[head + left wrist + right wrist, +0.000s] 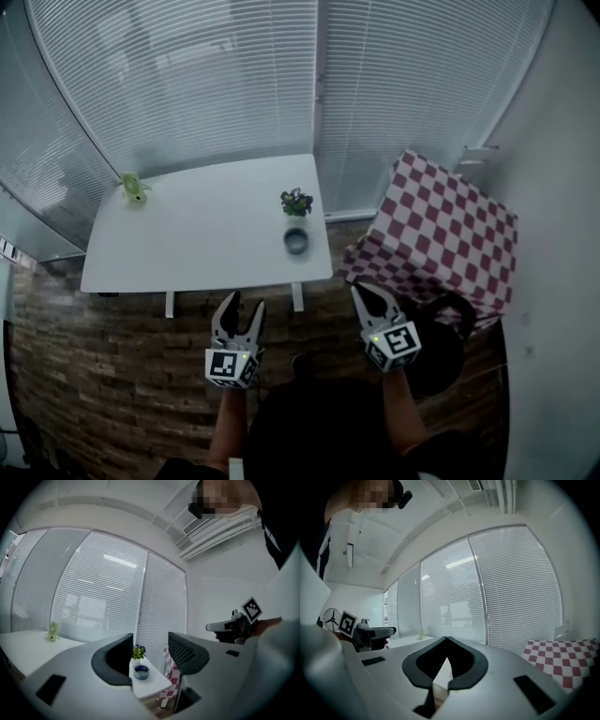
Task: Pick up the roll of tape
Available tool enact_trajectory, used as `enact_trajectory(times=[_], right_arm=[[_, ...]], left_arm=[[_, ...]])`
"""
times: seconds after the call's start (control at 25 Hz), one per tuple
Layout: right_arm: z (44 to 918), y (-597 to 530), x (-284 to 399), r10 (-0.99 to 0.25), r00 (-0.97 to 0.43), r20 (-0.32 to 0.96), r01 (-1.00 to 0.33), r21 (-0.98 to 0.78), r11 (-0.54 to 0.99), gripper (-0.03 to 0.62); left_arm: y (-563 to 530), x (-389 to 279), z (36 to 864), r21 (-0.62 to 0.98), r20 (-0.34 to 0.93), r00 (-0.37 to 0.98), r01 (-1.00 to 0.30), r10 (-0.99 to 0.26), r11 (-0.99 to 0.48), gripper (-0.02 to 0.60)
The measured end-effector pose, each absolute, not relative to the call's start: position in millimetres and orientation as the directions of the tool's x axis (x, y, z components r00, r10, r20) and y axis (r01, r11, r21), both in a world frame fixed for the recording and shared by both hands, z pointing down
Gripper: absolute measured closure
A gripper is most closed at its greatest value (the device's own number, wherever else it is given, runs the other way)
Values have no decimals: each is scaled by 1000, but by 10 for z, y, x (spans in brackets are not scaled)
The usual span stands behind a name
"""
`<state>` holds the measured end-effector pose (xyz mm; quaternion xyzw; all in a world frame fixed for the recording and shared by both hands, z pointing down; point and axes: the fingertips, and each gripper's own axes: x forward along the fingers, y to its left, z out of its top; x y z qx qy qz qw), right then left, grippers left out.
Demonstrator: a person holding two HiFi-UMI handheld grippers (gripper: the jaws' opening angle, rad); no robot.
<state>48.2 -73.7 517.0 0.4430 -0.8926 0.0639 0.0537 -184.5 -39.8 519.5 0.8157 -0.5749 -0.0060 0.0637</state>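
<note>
Nearest the viewer, the left gripper (246, 303) is held with its jaws spread and nothing between them. Beside it, the right gripper (360, 292) has its jaws closed tip to tip on nothing. Ahead of both and well apart from them, the white table (187, 253) carries the roll of tape (296, 241) near its right front corner. The roll is framed in the left gripper's gap and lies left of the right gripper's line. A small potted plant (296, 202) stands just beyond the roll, and a checked cloth (441, 234) lies ahead of the right gripper.

Suggested approach: close the distance first, keep the spread left jaws centred on the roll, enter from the near side to clear the plant, and span the ring before closing.

Whether roll and pot touch cannot be told. The green object (134, 187) at the far left corner is too small to identify. The roll does not appear in the right gripper view.
</note>
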Motion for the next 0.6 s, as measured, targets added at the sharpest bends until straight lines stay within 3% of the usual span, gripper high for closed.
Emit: enact_trajectory(times=[0.32, 0.6], right_arm=[[5237, -928, 379, -797, -576, 183, -816, -84, 571, 588], [5347, -1208, 194, -745, -630, 220, -768, -36, 639, 588]], left_arm=[[-817, -1767, 5496, 98, 161, 455, -891, -876, -444, 350], [-1165, -1714, 5646, 91, 161, 464, -886, -871, -455, 350]])
